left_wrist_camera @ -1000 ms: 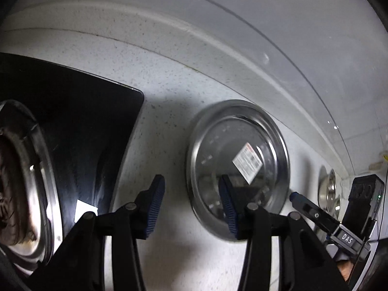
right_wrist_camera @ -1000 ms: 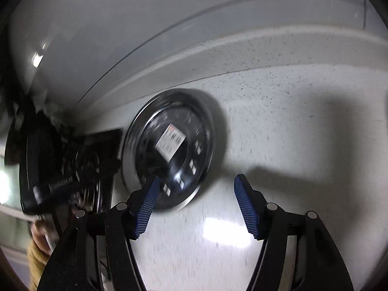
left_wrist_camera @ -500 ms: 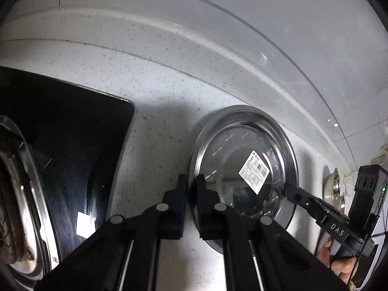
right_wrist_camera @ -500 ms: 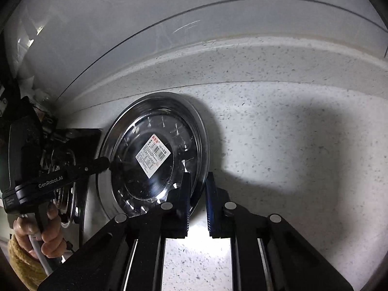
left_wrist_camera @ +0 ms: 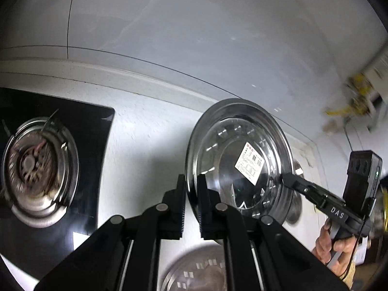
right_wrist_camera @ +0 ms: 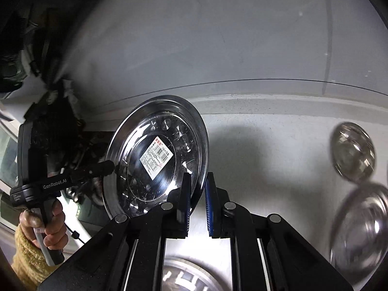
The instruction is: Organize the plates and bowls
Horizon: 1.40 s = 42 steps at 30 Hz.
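Steel plate [left_wrist_camera: 238,165]: round, polished stainless steel, with a wide flat rim and a shallow well. A ring of pressed marks runs around the well wall. A white rectangular barcode label [left_wrist_camera: 249,163] is stuck near the centre of the well, set askew. The plate is clear of the bench [left_wrist_camera: 145,145] and tilted, well side facing both cameras. It is clamped at two opposite points of its rim.

Second steel plate [left_wrist_camera: 201,270]: lies flat on the bench directly below the first; only part shows.

Two further steel dishes [right_wrist_camera: 352,152] [right_wrist_camera: 361,225]: on the bench well to the right, blurred; type cannot be determined.
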Available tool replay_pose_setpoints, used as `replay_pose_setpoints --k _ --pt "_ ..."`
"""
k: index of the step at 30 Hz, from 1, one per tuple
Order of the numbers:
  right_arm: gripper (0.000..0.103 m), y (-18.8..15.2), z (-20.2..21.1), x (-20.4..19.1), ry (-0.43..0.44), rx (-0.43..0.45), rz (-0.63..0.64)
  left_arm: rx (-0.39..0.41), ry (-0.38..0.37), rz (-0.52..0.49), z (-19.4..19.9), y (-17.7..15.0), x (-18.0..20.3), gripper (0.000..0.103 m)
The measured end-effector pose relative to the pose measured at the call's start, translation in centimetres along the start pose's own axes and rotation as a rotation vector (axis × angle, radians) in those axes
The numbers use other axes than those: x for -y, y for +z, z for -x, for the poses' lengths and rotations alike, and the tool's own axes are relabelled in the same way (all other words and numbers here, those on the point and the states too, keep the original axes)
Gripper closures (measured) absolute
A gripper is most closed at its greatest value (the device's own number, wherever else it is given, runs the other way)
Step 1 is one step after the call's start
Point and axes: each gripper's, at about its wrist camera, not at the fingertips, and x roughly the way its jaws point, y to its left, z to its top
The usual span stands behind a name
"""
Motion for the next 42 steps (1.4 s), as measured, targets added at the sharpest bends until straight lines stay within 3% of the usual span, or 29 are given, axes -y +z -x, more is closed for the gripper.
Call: replay_pose_setpoints --k 3,10,19,26,33,42 --pt "0.093 -2.8 2.8 -1.1 -0.005 0.017 0.017 -0.017 -0.032 -0.045 2.7 -3.8 0.9 0.095" --pt "0.093 -11.1 6.9 -1.7 -0.025 -0.012 0.005 -0.087 -0.107 -0.111 5.0 -11.4 0.8 0.095" --pt "0.093 -19.2 4.0 1.6 -0.079 -0.127 -0.085 -0.262 -0.102 -0.097 -0.4 -19.5 -2.2 0.095" --pt "0.093 -21.7 1.1 3.9 -0.101 -0.203 -0.142 -0.31 -0.051 -0.101 -3.5 -20.7 -3.0 0.095" --pt "0.093 -22.3 1.1 4.1 -0.112 -0.208 -0.149 -0.32 -0.022 -0.11 -4.2 -20.6 -2.3 0.094" --pt "0.093 -22.0 2.4 5.2 -0.104 -0.195 -0.135 -0.239 0.039 -0.134 -2.8 -19.9 -2.1 0.091"
